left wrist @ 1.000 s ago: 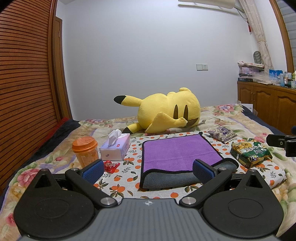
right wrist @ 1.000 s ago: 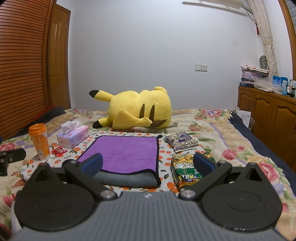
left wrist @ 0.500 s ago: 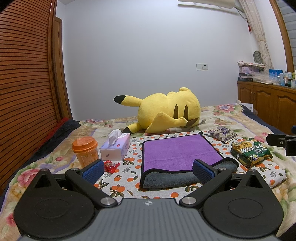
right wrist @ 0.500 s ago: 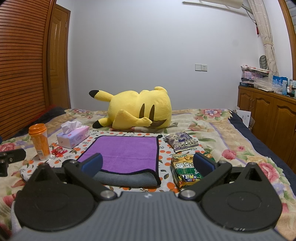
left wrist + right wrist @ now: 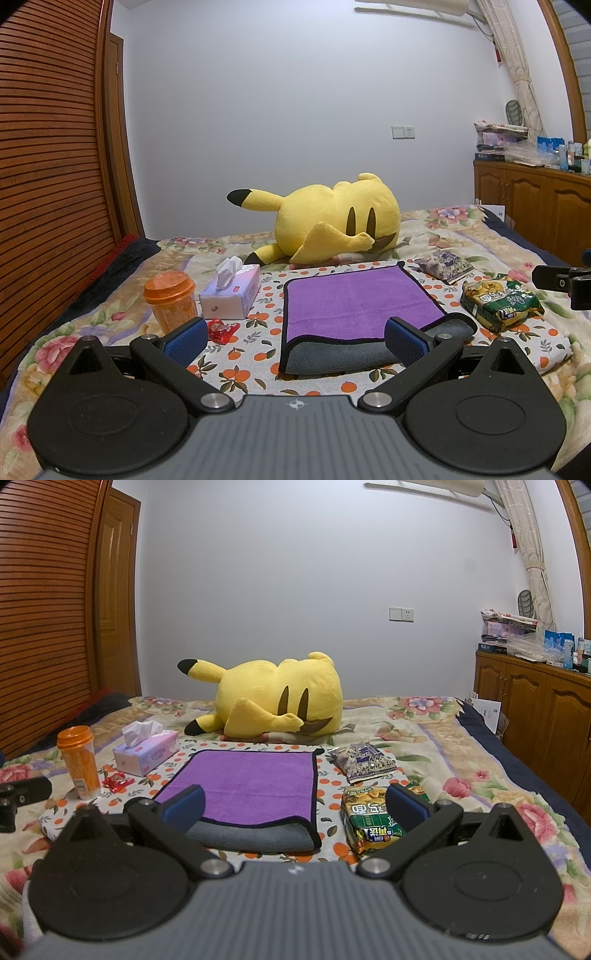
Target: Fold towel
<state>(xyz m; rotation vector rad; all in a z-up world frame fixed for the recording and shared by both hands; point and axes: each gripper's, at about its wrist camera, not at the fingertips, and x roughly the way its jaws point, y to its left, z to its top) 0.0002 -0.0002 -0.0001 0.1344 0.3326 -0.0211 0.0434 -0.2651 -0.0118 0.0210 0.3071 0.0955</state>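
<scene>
A purple towel [image 5: 354,302] with a black hem and grey underside lies folded on an orange-print cloth on the bed; its grey fold faces me. It also shows in the right wrist view [image 5: 251,786]. My left gripper [image 5: 295,341] is open and empty, held back just short of the towel's near edge. My right gripper [image 5: 295,806] is open and empty, near the towel's front right corner. The right gripper's tip shows at the right edge of the left wrist view [image 5: 561,282].
A yellow plush [image 5: 332,225] lies behind the towel. An orange cup [image 5: 170,299], tissue box [image 5: 231,291] and red wrapper [image 5: 221,328] sit to the left. A green snack bag [image 5: 498,302] and purple packet [image 5: 443,264] sit to the right. Wooden cabinets [image 5: 535,709] stand at far right.
</scene>
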